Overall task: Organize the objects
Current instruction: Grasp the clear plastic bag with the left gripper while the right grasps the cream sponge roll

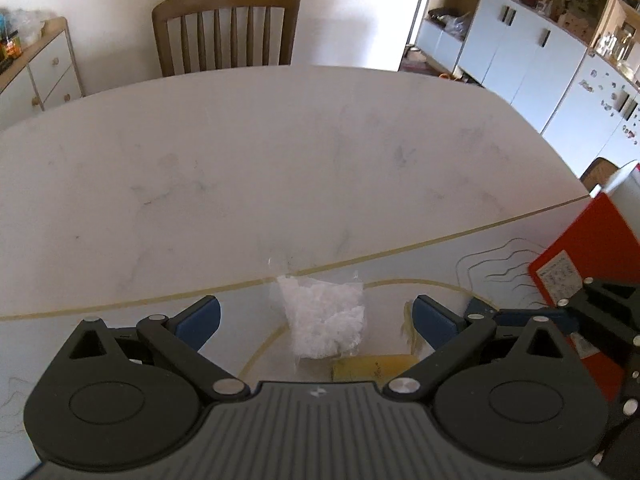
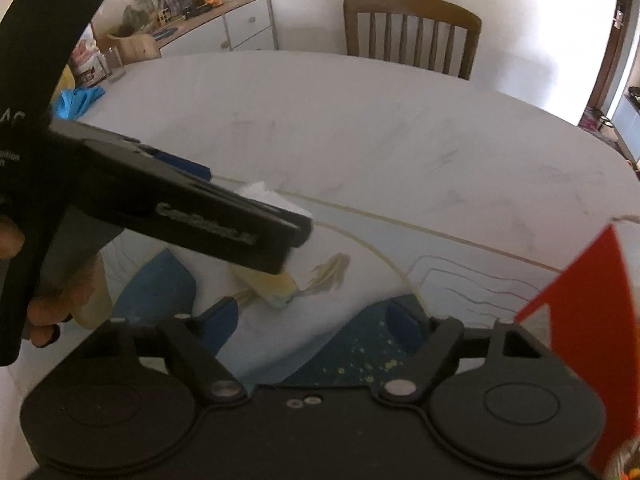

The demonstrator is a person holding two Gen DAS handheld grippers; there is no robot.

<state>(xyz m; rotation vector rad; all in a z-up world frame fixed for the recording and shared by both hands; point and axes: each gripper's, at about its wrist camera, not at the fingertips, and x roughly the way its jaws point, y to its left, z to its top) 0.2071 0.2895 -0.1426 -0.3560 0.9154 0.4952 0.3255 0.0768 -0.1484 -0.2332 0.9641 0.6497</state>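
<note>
We are at the reaching step, we think. Nothing is picked up yet.

Closest to us, our left gripper (image 1: 316, 318) has its two blue fingers spread wide, with nothing pinched. Right between them, a little ahead, lies a small clear bag (image 1: 324, 320) full of white crumbly stuff. It sits on the painted mat (image 1: 400, 268) on the counter (image 1: 240, 160). A yellow thing (image 1: 376, 366) lies just under the bag, partly hidden by the gripper, so we cannot tell what it is.

Our right gripper (image 2: 316, 322) is also spread apart and holds nothing. Below it we see only the blue part of the mat. A red box (image 1: 580, 248) stands just beside it on the right. We cannot see inside the box, so we cannot say what is in it.

Next, we think the left gripper should go lower, so the bag is between the fingers, and then squeeze softly. The bag is thin and floppy, so it could slip or tear. The box may be where things go, but that is a guess.

Farther off, the counter looks bare. Behind it stands a wooden chair (image 1: 226, 28) by the wall.
</note>
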